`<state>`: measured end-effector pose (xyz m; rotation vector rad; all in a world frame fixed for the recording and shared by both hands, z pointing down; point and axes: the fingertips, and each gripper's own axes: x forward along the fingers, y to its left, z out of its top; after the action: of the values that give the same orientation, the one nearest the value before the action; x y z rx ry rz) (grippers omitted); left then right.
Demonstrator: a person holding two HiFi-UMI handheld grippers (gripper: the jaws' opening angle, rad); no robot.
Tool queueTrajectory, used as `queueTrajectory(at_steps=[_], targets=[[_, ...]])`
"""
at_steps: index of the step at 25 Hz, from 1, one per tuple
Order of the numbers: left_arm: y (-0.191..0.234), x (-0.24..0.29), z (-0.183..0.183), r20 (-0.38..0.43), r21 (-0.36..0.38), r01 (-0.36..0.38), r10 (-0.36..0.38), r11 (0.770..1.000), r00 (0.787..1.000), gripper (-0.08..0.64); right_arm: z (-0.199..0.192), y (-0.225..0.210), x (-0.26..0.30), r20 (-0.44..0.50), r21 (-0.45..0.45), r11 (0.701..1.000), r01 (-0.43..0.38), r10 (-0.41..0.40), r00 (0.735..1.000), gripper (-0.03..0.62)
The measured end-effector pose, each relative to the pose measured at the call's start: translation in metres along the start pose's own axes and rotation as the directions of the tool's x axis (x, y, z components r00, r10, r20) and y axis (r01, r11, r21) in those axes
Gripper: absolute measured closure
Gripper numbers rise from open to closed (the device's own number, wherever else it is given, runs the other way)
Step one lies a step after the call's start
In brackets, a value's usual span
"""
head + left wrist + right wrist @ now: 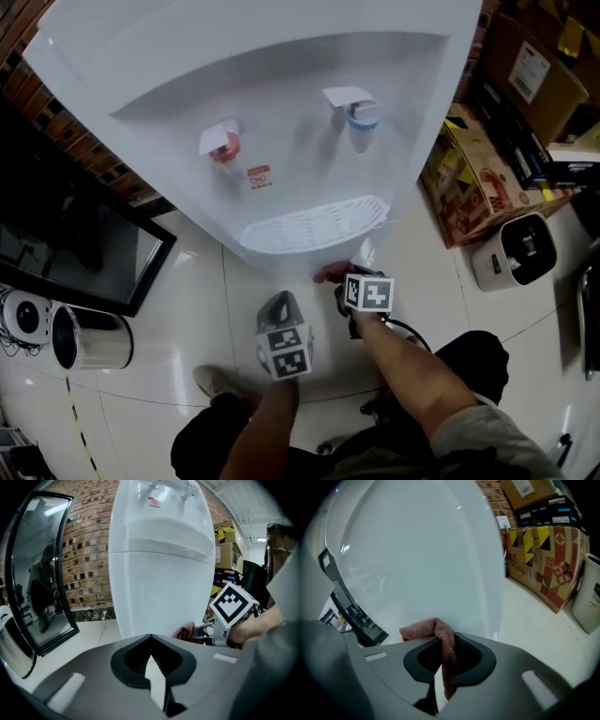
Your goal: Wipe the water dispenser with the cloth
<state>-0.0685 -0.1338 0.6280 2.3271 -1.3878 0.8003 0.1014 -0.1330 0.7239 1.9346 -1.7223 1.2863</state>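
Cloth (437, 637): where is it, taken from the water dispenser (281, 94)? (desk)

Low at its front, just under the drip tray (314, 225). I have it in my right gripper (440, 663). The jaws are closed nearly all the way and pinch a strip of the reddish-brown fabric. A fold stands up above the tips, toward the white body. (operator)

Is it on the surface? (desk)

I cannot tell. In the right gripper view the fold sits very near the dispenser's curved white front. In the head view it shows just below the tray, at the lower edge of the cabinet. I can't make out whether they actually touch. (operator)

And your left? (desk)

My left gripper (151, 660) is in front of the dispenser as well, just beside the right one. It points at the lower cabinet but stands apart from it. Its jaws are drawn together, with nothing between them. (operator)

Anything else around the dispenser? (desk)

On its face, above the tray, I see the red tap (223, 145) on the left and the blue tap (361, 112) on the right. A patterned cardboard box (548, 564) stands on the floor to the dispenser's right. A black-framed glass panel (37, 573) leans to its left, in front of the brick wall (89, 550) behind the dispenser. (operator)
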Motion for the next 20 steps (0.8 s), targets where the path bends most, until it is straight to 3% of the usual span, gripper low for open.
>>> queueTrajectory(at_steps=[8, 14, 20], targets=[[-0.048, 0.024, -0.002, -0.032, 0.064, 0.087, -0.085, 0.994, 0.996, 0.56, 0.017, -0.084, -0.018, 0.045, 0.125, 0.984, 0.124, -0.13, 0.99, 0.534], [-0.054, 0.035, -0.01, -0.053, 0.055, 0.086, -0.083, 0.995, 0.995, 0.56, 0.016, -0.097, -0.015, 0.042, 0.145, 0.98, 0.134, -0.141, 0.989, 0.534], [-0.077, 0.043, -0.006, -0.051, 0.082, 0.131, -0.127, 0.988, 0.991, 0.56, 0.019, -0.105, -0.017, 0.044, 0.14, 0.977, 0.16, -0.168, 0.985, 0.534]])
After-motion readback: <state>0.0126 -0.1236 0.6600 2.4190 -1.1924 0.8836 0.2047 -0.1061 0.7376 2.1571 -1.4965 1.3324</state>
